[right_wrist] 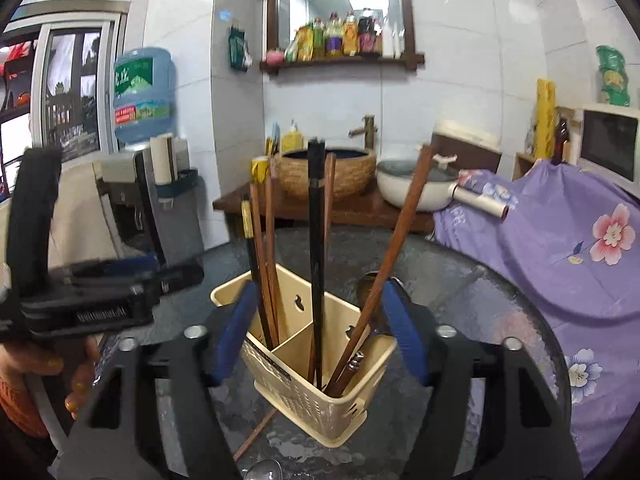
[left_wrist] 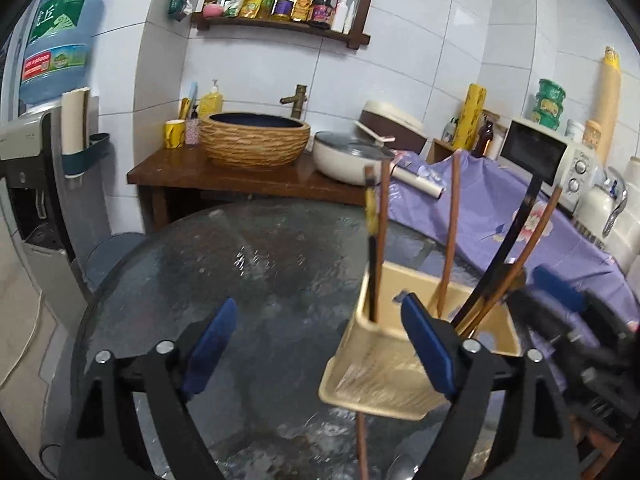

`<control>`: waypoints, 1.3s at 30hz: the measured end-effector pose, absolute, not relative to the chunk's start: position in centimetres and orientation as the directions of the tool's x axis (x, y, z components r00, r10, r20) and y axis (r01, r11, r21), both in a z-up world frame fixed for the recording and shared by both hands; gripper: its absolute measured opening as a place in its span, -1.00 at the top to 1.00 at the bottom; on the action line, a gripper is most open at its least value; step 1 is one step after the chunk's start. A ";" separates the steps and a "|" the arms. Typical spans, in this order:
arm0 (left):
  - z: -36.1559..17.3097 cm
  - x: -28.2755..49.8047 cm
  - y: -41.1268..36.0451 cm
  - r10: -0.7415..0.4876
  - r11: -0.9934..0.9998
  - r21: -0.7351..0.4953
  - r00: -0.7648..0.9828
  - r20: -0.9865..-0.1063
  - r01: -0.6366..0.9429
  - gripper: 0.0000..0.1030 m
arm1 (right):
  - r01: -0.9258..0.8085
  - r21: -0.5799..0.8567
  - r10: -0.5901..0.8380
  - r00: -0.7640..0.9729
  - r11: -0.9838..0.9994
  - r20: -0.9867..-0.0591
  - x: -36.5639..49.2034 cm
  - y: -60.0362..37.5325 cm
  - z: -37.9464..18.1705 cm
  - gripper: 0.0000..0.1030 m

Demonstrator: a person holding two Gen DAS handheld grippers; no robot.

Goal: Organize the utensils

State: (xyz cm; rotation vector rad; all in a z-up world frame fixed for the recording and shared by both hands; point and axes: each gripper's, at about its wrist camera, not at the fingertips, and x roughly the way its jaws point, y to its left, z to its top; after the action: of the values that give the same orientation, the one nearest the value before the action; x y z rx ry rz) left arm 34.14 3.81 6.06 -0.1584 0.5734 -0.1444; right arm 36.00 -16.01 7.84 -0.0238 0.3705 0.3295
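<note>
The cream utensil holder (right_wrist: pixel 320 364) stands upright on the glass bench (left_wrist: pixel 248 264), loaded with chopsticks (right_wrist: pixel 316 264) whose long axes run near vertical, handles fanning up and outward; a metal spoon (right_wrist: pixel 366 286) sits in its right compartment.

One loose chopstick (right_wrist: pixel 256 434) lies flat on the bench below and left of the holder. Its long axis runs diagonally, far end touching or tucked under the holder's base, near end pointing back toward the cameras.

The right gripper (right_wrist: pixel 320 340) has its jaws apart, straddling the holder without pressing it. The left gripper (left_wrist: pixel 320 348) also has its jaws apart and empty, with the holder just beside its right-hand pad.

In both views the loose chopstick lies below the jaws. Judgement: the left hand looks better placed; either must dip lower and close across the stick's axis.
</note>
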 end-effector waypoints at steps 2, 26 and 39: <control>4.5 33.6 4.2 -0.176 0.979 -0.184 0.804 -0.567 0.085 -0.81 | -0.313 0.030 0.304 0.890 0.949 -0.339 34.5 -16.4 7.6 -0.33; -8.7 35.5 4.3 -0.064 0.993 0.005 0.585 -0.809 0.115 -0.89 | -0.028 0.024 0.037 0.674 0.999 -0.738 36.4 -21.6 -7.8 -0.85; -8.7 35.8 3.7 -0.053 0.993 0.020 0.586 -0.808 0.118 -0.91 | -0.009 0.020 0.021 0.603 1.000 -0.798 38.1 -21.9 -9.8 -0.91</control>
State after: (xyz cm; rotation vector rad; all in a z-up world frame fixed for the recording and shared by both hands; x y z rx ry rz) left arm 35.85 3.74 -8.65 0.0736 0.9391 -0.0997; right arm 38.06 -21.94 -9.76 0.0141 0.9235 0.0174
